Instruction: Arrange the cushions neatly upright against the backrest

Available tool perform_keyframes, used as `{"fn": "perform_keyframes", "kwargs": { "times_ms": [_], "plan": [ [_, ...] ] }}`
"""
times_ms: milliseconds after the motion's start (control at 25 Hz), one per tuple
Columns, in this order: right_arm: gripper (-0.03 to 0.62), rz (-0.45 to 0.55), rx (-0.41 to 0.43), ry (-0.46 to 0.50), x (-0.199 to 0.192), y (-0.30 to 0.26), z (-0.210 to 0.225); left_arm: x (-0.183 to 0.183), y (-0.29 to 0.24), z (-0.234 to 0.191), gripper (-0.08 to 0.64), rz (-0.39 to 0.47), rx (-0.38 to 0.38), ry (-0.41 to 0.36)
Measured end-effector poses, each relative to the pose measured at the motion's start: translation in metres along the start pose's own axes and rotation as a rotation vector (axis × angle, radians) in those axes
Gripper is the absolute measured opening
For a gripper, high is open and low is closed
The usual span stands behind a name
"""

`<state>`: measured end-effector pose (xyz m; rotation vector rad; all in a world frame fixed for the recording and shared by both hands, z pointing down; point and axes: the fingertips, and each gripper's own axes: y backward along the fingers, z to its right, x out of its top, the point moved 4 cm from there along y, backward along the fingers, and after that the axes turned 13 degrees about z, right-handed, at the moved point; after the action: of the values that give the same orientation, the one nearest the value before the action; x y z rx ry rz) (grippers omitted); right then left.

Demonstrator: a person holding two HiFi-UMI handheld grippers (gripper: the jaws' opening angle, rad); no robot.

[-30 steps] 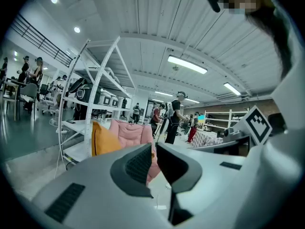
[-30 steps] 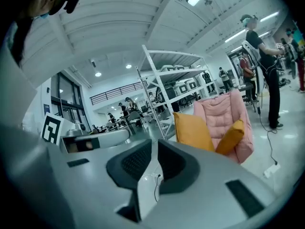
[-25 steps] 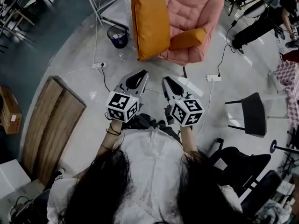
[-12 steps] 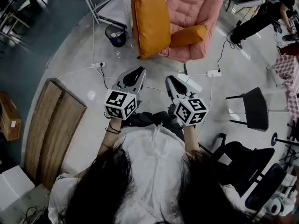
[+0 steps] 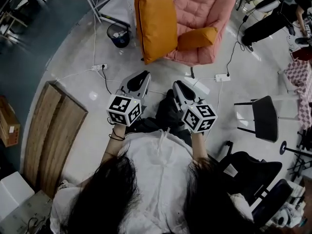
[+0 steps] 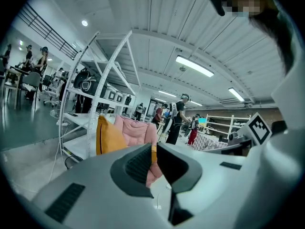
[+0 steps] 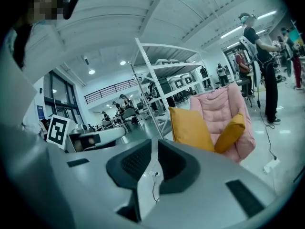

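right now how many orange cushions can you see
2. A large cushion stands upright at the left side of the pink chair in the head view; a small cushion lies tilted on the seat toward the right. Any behind them would be hidden.

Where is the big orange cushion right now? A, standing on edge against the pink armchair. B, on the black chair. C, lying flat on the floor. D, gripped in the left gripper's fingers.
A: the big orange cushion stands upright on its edge at the picture-left side of the pink armchair, next to the smaller orange cushion.
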<state>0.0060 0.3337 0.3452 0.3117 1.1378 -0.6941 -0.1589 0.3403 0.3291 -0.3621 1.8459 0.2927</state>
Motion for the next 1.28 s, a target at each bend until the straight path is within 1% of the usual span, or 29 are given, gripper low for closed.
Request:
{"fn": "perform_keyframes", "kwargs": {
  "times_ms": [160,280,400,600,720,920,1120,1280],
  "plan": [
    [0.054,-0.019,0.038,-0.007,0.002,-0.028,0.023,-0.006,-0.027,-0.013,0.045,-0.011,0.036,-0.003],
    [0.054,-0.031,0.061,-0.013,0.011,-0.057,0.044,-0.004,-0.053,-0.029,0.046,-0.008,0.070,-0.001],
    [0.054,-0.039,0.083,-0.002,0.029,-0.085,0.071,0.001,-0.087,-0.042,0.046,0.002,0.107,0.004],
    [0.054,-0.030,0.110,-0.003,0.067,-0.118,0.129,0.006,-0.149,-0.044,0.046,0.014,0.161,-0.032],
    [0.054,-0.038,0.128,-0.013,0.077,-0.135,0.159,0.003,-0.171,-0.049,0.046,0.015,0.209,-0.045],
    [0.055,-0.069,0.182,-0.022,0.084,-0.162,0.183,0.005,-0.180,-0.064,0.046,0.016,0.315,-0.053],
    [0.055,-0.081,0.229,-0.050,0.084,-0.176,0.192,0.005,-0.178,-0.071,0.046,0.006,0.393,-0.069],
    [0.054,-0.093,0.243,-0.069,0.081,-0.184,0.197,0.011,-0.176,-0.080,0.048,0.007,0.464,-0.081]
  ]
}}
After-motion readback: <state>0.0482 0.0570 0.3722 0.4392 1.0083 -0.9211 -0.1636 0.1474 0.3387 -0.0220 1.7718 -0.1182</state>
